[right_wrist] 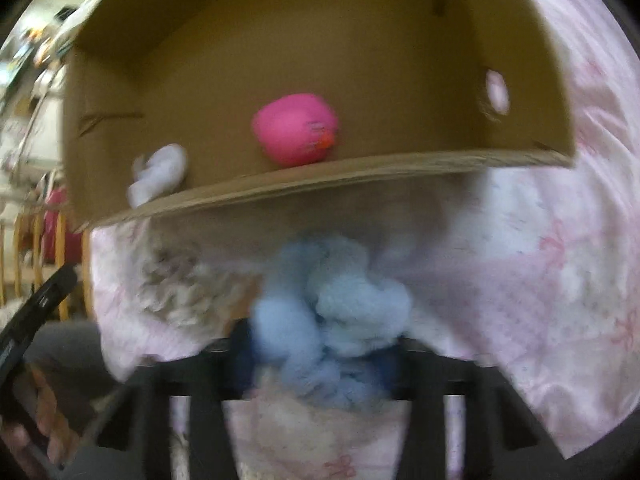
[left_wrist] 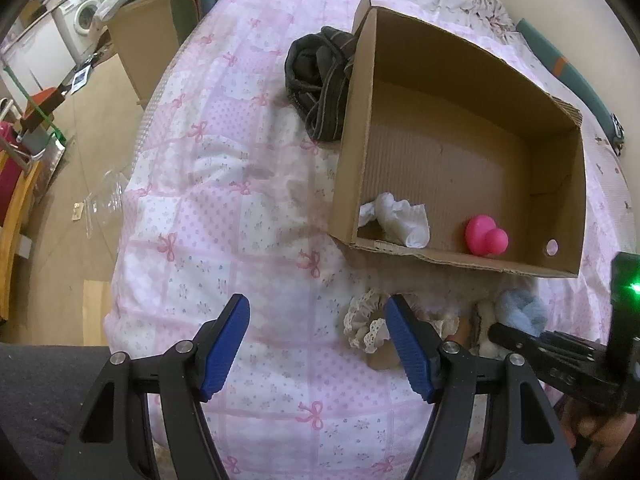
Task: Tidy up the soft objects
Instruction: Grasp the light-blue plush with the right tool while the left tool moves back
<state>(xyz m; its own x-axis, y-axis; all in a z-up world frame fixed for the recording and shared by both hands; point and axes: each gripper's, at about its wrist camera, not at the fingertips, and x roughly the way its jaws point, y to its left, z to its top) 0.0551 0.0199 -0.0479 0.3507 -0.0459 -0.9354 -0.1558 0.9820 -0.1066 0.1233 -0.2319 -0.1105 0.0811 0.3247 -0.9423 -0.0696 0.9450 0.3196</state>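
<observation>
A cardboard box (left_wrist: 556, 208) lies on the pink quilt; it also shows in the right wrist view (right_wrist: 360, 60). Inside are a pink squishy toy (left_wrist: 486, 236) (right_wrist: 296, 134) and a white crumpled cloth (left_wrist: 398, 220) (right_wrist: 158, 174). My right gripper (right_wrist: 320, 354) is shut on a fluffy light-blue soft item (right_wrist: 336, 316), just in front of the box; it shows in the left wrist view (left_wrist: 520, 308). My left gripper (left_wrist: 318, 340) is open and empty over the quilt, beside a lace-trimmed beige scrunchie (left_wrist: 366, 326). A dark bundle of socks (left_wrist: 320, 80) lies left of the box.
The bed's pink bow-print quilt (left_wrist: 224, 208) fills the middle. The bed edge drops to the floor at left, with a cardboard box (left_wrist: 140, 44), a washing machine (left_wrist: 80, 16) and wooden furniture (left_wrist: 16, 216). A cream fluffy item (left_wrist: 486, 320) lies near the blue one.
</observation>
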